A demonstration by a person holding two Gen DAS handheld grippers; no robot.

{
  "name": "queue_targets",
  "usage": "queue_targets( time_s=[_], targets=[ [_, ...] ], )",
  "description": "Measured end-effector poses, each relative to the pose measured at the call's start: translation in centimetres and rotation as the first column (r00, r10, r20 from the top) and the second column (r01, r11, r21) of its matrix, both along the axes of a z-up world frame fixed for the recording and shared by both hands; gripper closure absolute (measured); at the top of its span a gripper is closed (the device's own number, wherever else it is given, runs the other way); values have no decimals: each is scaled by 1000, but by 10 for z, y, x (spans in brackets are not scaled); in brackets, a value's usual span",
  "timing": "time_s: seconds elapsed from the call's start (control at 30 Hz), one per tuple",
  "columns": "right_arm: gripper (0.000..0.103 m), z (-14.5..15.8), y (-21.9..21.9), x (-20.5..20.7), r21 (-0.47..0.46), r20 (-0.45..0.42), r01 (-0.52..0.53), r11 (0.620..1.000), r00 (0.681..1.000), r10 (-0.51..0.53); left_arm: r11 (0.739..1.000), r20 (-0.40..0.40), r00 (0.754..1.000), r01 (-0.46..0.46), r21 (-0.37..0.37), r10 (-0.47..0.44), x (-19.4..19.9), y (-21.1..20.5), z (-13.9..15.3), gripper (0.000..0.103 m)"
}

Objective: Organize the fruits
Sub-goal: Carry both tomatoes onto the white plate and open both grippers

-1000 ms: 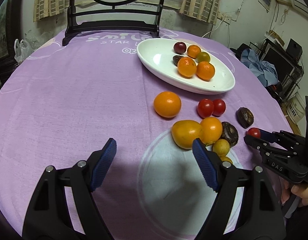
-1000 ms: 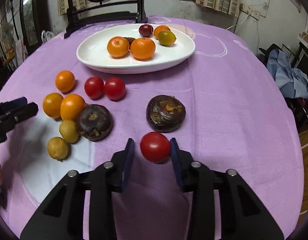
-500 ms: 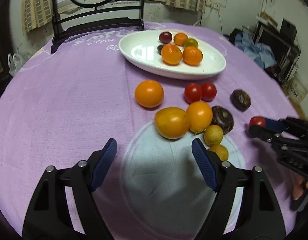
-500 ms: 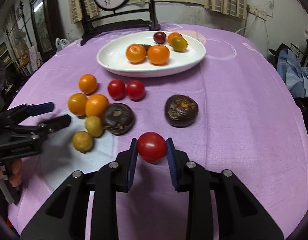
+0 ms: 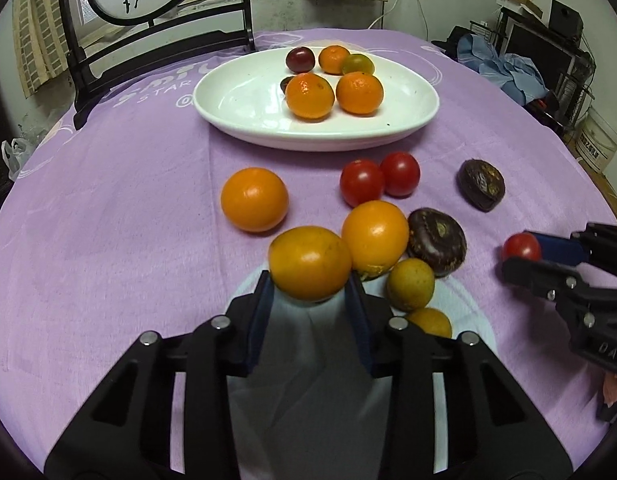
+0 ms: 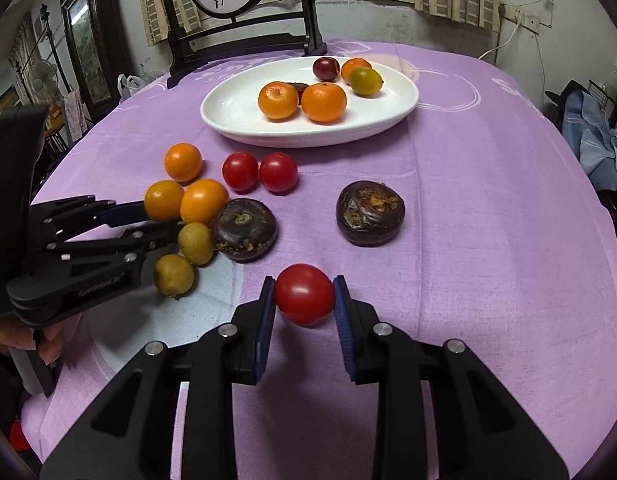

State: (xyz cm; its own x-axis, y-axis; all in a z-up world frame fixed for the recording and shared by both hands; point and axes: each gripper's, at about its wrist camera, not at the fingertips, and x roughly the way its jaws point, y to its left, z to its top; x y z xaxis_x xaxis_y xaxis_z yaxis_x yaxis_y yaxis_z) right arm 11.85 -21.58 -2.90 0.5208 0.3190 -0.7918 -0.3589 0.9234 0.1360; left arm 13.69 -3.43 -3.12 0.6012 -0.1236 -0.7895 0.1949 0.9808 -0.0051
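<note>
While purple cloth (image 5: 108, 240) covers round table, left fingers (image 5: 264, 300) closing on orange (image 5: 310, 263), right fingers (image 6: 268, 300) pinch tomato (image 6: 304, 294).

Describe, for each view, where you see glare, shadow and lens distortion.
Left wrist view: glare on the white plate; the left gripper shadows the tablecloth beneath it; the table's edge bows, corners black. Right wrist view: a highlight on the red tomato; the same fisheye curving and dark corners.
</note>
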Motion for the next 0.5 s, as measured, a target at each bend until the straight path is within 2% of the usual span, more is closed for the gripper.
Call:
queue_targets(
  time_s=[0.17, 0.33, 0.5],
  targets=[
    [73, 1, 0, 1, 8, 5, -6, 1000, 1000, 6, 1000, 17, 1000, 8, 8, -8, -2, -2, 0, 67],
    [73, 4, -2, 0, 27, 17, -9, 1000, 1000, 9, 1000, 3, 1000, 5, -25, -5, -10, 6, 5, 67],
    [73, 7, -3, -2, 43, 33, -13, 999, 999, 11, 999, 22, 1000, 5, -42, -4, -25, 15, 14, 67]
  ],
)
